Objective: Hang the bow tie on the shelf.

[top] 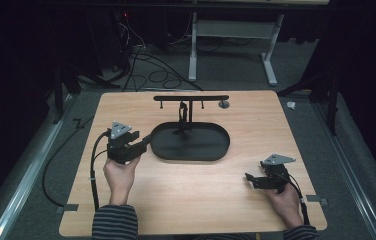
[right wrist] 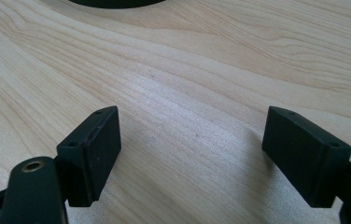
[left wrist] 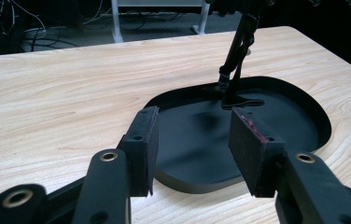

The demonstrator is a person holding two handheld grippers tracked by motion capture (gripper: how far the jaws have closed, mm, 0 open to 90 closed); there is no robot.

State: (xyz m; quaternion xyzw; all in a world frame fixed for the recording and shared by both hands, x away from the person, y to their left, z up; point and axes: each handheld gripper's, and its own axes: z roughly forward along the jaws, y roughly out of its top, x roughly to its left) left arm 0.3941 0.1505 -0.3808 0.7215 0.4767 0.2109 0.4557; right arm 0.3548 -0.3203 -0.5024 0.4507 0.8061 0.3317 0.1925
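The left tool, jaws apart with nothing between them, hovers at the near-left rim of the black oval tray, which lies straight ahead of it, long axis running across the desk. Beyond the pads, a dark slender piece hangs from the T-shaped stand rising at the tray's far side (its form is hard to make out against the black). The right tool, jaws wide apart over bare wood, sits well off from the tray. The left is clearly nearer. The stand's top is cut off in the left gripper view.
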